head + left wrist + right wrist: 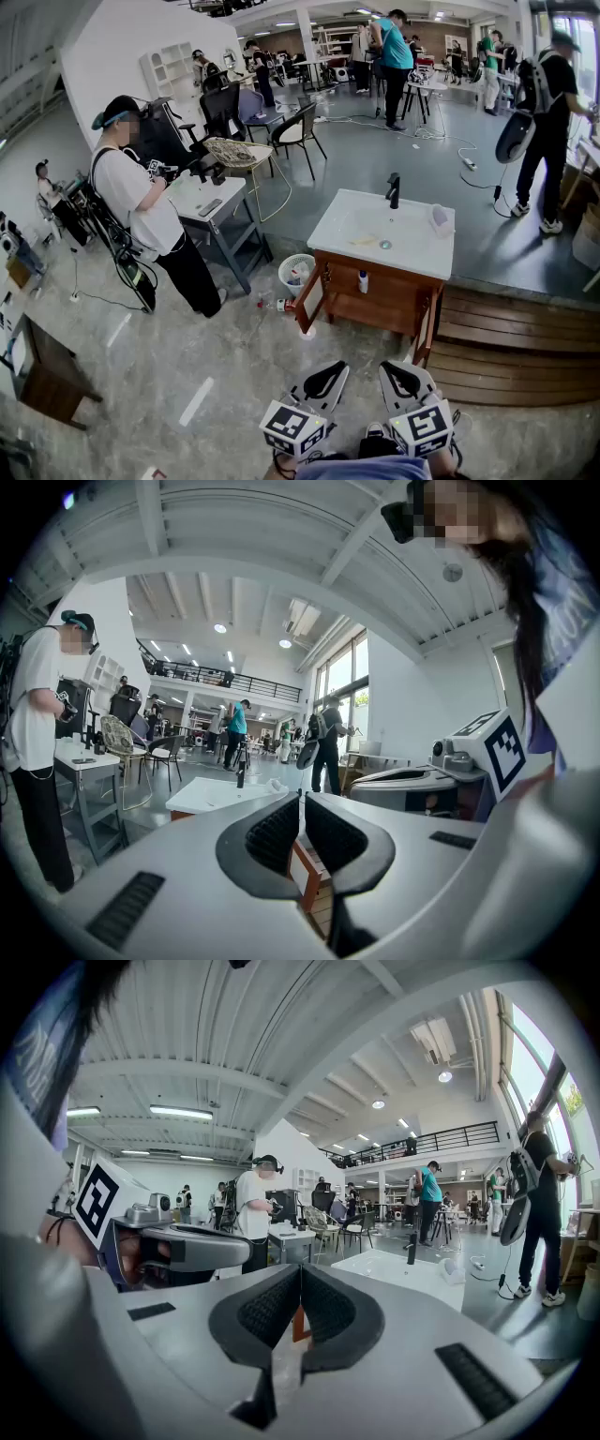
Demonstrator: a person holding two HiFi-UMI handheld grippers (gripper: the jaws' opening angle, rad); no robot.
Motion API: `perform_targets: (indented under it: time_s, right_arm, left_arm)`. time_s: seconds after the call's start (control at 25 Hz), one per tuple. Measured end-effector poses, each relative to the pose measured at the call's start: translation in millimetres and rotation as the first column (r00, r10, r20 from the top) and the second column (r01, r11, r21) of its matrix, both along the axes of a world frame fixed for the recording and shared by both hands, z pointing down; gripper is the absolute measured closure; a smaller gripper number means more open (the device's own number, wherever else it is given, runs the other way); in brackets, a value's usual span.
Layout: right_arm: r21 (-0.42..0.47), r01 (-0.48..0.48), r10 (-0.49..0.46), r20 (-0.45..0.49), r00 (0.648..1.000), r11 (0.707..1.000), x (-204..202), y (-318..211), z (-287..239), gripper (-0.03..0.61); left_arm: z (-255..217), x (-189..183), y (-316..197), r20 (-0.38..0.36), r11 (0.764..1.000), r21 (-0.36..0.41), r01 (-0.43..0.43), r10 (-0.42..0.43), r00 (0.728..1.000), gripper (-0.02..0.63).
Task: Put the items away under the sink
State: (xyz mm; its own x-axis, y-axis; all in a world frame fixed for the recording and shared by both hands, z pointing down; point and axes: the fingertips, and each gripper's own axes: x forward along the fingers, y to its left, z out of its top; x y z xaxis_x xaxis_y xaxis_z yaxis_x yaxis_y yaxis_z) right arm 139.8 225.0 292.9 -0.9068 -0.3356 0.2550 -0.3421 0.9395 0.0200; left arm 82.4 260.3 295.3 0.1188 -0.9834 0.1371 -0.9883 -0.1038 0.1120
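On the concrete floor of a busy workshop, a person stands well back from a freestanding sink (pixel 337 234) whose wooden cabinet (pixel 375 305) has both doors swung open. The left gripper (pixel 300 801) and right gripper (pixel 300 1274) are held side by side and close to level, each with its ribbed pads pressed together on nothing. The things to be stowed wait near the cabinet's left door (pixel 310 300): a small bottle (pixel 273 305) lies on its side on the floor just beside it, and a white basket (pixel 291 287) stands next to it, with contents too small to name. One white bottle (pixel 363 281) is upright inside the cabinet already.

The bottle on the floor looks like light, stiff plastic, smooth and round, so it may roll or slip under a glancing pinch; a grip across the middle of its body, jaws square to its length, seems safest. The basket appears light, with thin, slightly flexible walls; its rim is probably the best place to take hold, though it may tilt when lifted from one side. Other people work at tables behind.
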Motion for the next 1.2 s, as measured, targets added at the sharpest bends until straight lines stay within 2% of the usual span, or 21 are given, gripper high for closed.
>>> perform_targets:
  time_s: [0.52, 0.92, 1.2]
  right_arm:
    - [-0.029, 0.002, -0.001, 0.023, 1.0, 1.0, 2.2, -31.3, 8.6, 0.56]
    - [-0.048, 0.051, -0.05, 0.018, 0.999, 0.998, -11.4, -65.9, 15.2, 0.56]
    - [-0.052, 0.095, -0.094, 0.009, 0.995, 0.994, -18.7, -95.7, 23.6, 0.56]
  left_arm:
    - [11.3, 10.4, -31.2, 0.008, 0.999, -0.031, -0.025, 0.025, 1.0, 0.598]
    - [21.5, 6.4, -68.3, 0.004, 0.999, -0.054, -0.01, 0.01, 1.0, 0.598]
    - [28.0, 0.6, -96.6, 0.007, 0.998, -0.056, 0.032, -0.031, 0.999, 0.598]
